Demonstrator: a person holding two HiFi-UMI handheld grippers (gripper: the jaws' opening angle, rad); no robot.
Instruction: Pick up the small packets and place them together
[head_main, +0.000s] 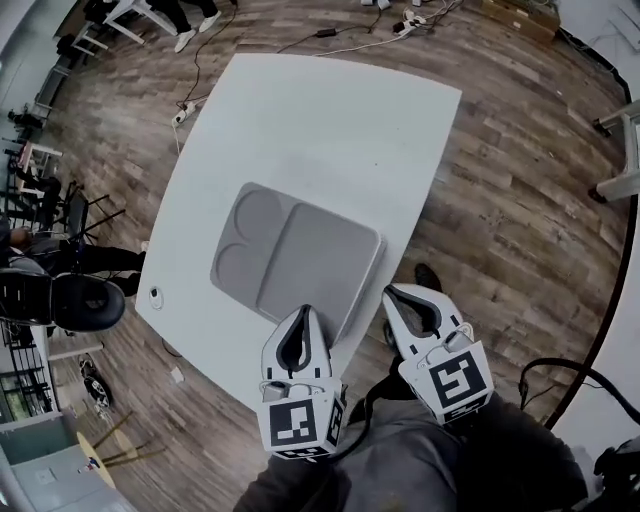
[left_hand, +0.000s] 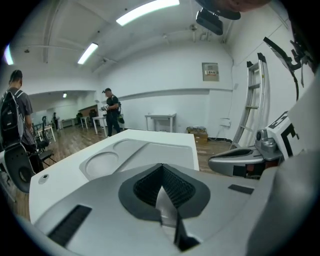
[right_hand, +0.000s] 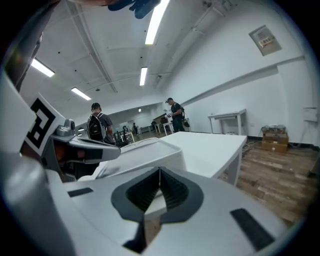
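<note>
1. Big white table (head_main: 300, 120) fills the middle of the head view. Its top is bare apart from what sits toward the near edge.
2. A grey tray (head_main: 325, 262) lies by the near edge, with one wide compartment and two round ones on its left side. All three look empty.
3. The left gripper (head_main: 303, 318) has its jaws pressed together on nothing, tip at the tray's near corner.
4. The right gripper (head_main: 393, 295) is likewise closed and empty, just off the table's near corner and over the floor.
5. The packets? None shows in any view, so I cannot say where they are. My guess is that they are light, thin and crinkly. They would be best pinched across a flat edge, gently.
6. A small round thing (head_main: 155, 295) sits alone near the table's left edge, too small to identify.
7. Nothing blocks the tray. The chair (head_main: 75, 300) and the people stand well away.
</note>
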